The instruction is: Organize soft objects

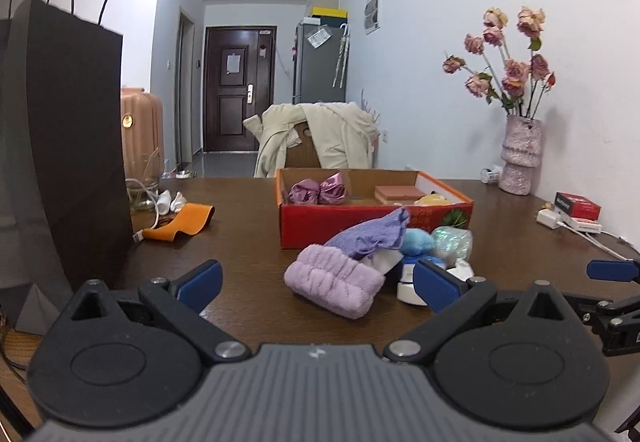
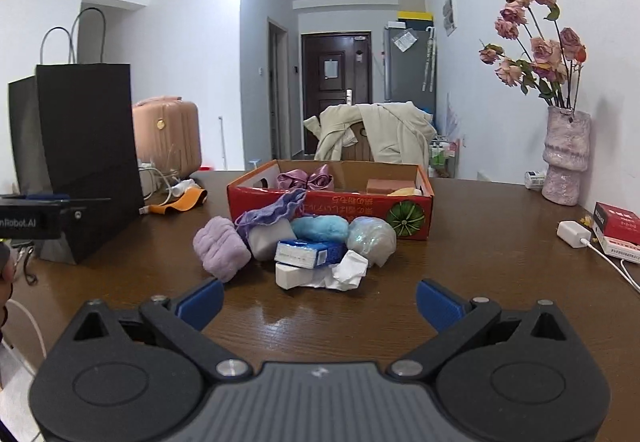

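Table: dark brown wooden table (image 2: 460, 274) carries everything — box at the middle, pile in front of it, so both grippers can reach from the near edge.
Paper bag: tall black paper bag (image 2: 80, 161) stands upright at the left with its handles up; it looks like a possible second container, though I cannot tell whether it has a part in the sorting.
Box: red cardboard box (image 2: 328, 209), open at the top, sits just behind the pile; a pink satin bow (image 2: 306, 177) and a brownish block (image 2: 390, 185) already lie inside, which suggests it is the place where soft things go.
Pile: loose items touch one another in a heap directly before the box — probably gathered there to be picked off one at a time.
Headband: lilac plush headband (image 1: 334, 284) lies at the left end of the heap, nearest the left gripper, so it looks like the easiest first pick.
Purple cloth: purple knitted cloth (image 1: 370, 236) is draped over the heap's top, partly leaning toward the box wall.
Blue plush: fluffy blue plush (image 2: 320, 228) sits mid-heap beside an iridescent bundle (image 2: 372, 238).
Tissue pack: blue tissue pack (image 2: 310, 254) rests on a white block, crumpled tissue (image 2: 350, 270) beside it.
Left gripper: left gripper (image 1: 318, 284) has its jaws spread, nothing between the pads, aimed at the headband.
Right gripper: right gripper (image 2: 320, 302) — jaws spread wide, empty, short of the pile.
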`<move>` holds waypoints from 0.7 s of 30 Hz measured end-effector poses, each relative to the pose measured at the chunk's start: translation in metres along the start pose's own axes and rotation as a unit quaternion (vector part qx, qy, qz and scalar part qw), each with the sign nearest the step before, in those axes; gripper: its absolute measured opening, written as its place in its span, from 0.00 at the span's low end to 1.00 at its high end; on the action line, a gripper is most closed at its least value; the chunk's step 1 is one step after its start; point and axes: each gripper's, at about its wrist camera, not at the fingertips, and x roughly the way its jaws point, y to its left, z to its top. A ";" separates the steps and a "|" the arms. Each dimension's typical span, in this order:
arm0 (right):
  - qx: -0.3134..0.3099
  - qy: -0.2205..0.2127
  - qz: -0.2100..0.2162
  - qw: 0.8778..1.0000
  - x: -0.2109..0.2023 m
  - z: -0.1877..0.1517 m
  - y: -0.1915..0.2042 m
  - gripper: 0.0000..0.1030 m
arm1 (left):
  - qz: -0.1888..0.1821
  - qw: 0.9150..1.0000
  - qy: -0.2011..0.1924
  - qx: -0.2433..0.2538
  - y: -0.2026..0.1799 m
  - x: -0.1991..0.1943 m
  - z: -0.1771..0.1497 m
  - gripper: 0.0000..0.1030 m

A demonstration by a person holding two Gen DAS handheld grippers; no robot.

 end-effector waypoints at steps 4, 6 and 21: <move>0.019 0.012 0.012 1.000 0.018 0.000 0.004 1.00 | 0.001 1.000 0.017 0.007 0.014 0.024 -0.001 1.00; 0.028 0.020 0.018 0.999 0.032 0.000 0.010 0.99 | -0.001 0.999 0.027 0.020 0.021 0.045 0.002 1.00; 0.137 0.072 0.082 0.985 0.180 0.007 0.054 0.69 | -0.185 0.969 0.151 -0.063 0.083 0.211 0.007 0.72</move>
